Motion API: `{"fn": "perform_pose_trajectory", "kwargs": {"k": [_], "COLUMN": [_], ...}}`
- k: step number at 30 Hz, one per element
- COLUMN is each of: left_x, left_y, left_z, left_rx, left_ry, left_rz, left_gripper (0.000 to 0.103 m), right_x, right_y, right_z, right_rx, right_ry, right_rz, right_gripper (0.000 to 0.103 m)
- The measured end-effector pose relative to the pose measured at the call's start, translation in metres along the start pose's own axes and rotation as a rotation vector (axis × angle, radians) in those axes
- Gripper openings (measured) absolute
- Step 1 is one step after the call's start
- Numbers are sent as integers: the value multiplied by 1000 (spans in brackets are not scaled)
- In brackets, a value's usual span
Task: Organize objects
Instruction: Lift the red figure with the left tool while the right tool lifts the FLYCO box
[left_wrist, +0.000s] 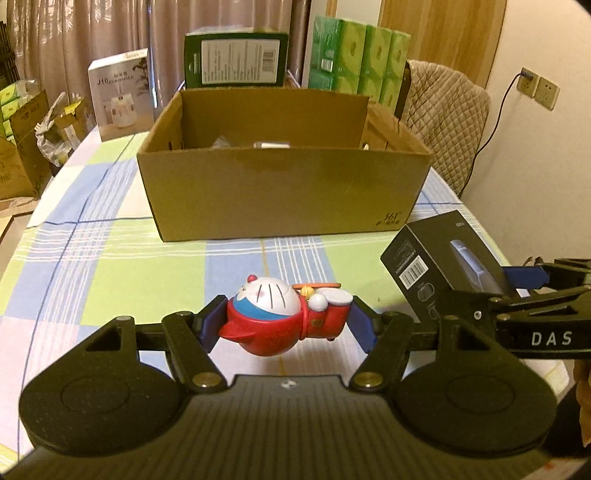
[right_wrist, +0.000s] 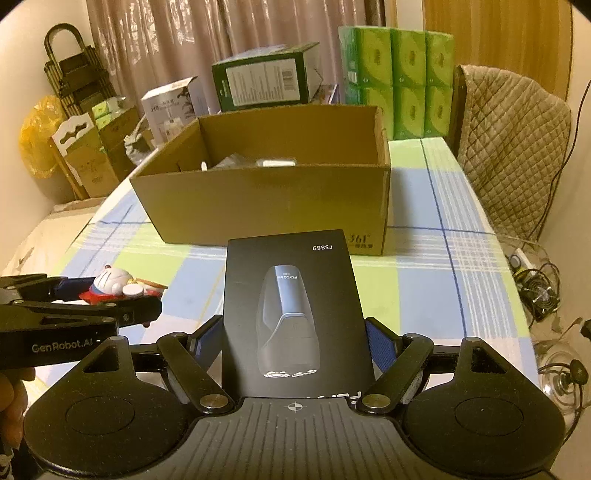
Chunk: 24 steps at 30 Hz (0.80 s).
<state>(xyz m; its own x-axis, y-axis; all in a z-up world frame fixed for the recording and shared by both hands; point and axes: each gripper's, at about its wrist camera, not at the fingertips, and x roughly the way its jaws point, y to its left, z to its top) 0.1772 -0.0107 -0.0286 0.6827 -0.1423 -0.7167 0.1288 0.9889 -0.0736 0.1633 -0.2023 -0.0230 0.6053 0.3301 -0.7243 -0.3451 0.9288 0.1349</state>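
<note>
A cat figurine (left_wrist: 284, 317) is clamped sideways between the jaws of the left gripper (left_wrist: 286, 325), lifted above the checked desk (left_wrist: 110, 266). A black shaver box (right_wrist: 295, 314) is gripped by the right gripper (right_wrist: 295, 347). An open cardboard box (left_wrist: 284, 192) stands just beyond both.

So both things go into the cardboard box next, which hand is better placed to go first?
Probably the left. Its tool grips the small toy figure, centred on the cardboard box, and compact. The right tool holds the black shaver box, off toward the box's right corner.
</note>
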Motion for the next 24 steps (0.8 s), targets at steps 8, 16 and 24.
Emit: {"fn": "perform_pose_trajectory", "kwargs": {"k": [8,16,24], "left_x": [-22,-42,-57], "left_y": [-2,-1,-1], "left_z": [4,6,8], "left_rx": [-2,0,8], "left_ry": [-19,-40,-52], "left_rz": [-12,-10,-4], "left_gripper": [65,65,65], "right_x": [-18,-31,-41], "right_y": [8,10,12], "right_z": [6,9,12], "right_rx": [-22,-28,-34], "right_ry": [-15,-30,-47], "right_rz": [-7,-27,-26], "right_gripper": [77,77,77]}}
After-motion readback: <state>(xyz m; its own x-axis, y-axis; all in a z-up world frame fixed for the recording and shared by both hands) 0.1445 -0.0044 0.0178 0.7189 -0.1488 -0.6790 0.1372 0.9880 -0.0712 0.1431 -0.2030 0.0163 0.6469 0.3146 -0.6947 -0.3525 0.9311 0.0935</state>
